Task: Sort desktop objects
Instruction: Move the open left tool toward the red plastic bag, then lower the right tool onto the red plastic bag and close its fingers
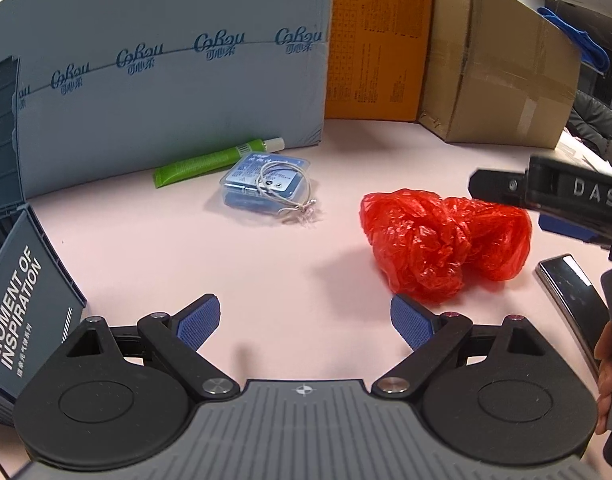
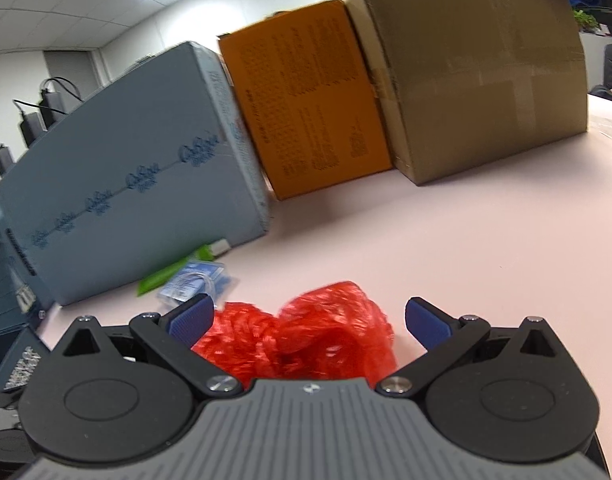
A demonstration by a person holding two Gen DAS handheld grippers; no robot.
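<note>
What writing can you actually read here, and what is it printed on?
"Cobou", repeated, with small Chinese characters beneath: grey-blue box.
"MOMENT OF INSPIRATION": dark box at left.
"DAS": right gripper body; any further letters are cut off.
Orange box: dense print, too small to read.
Blue case and green tube: labels too small.

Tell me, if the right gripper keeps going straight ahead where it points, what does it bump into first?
Most likely the red plastic bag. It sits crumpled right between the open fingers of the right gripper, though blur makes the exact gap hard to judge.
</note>
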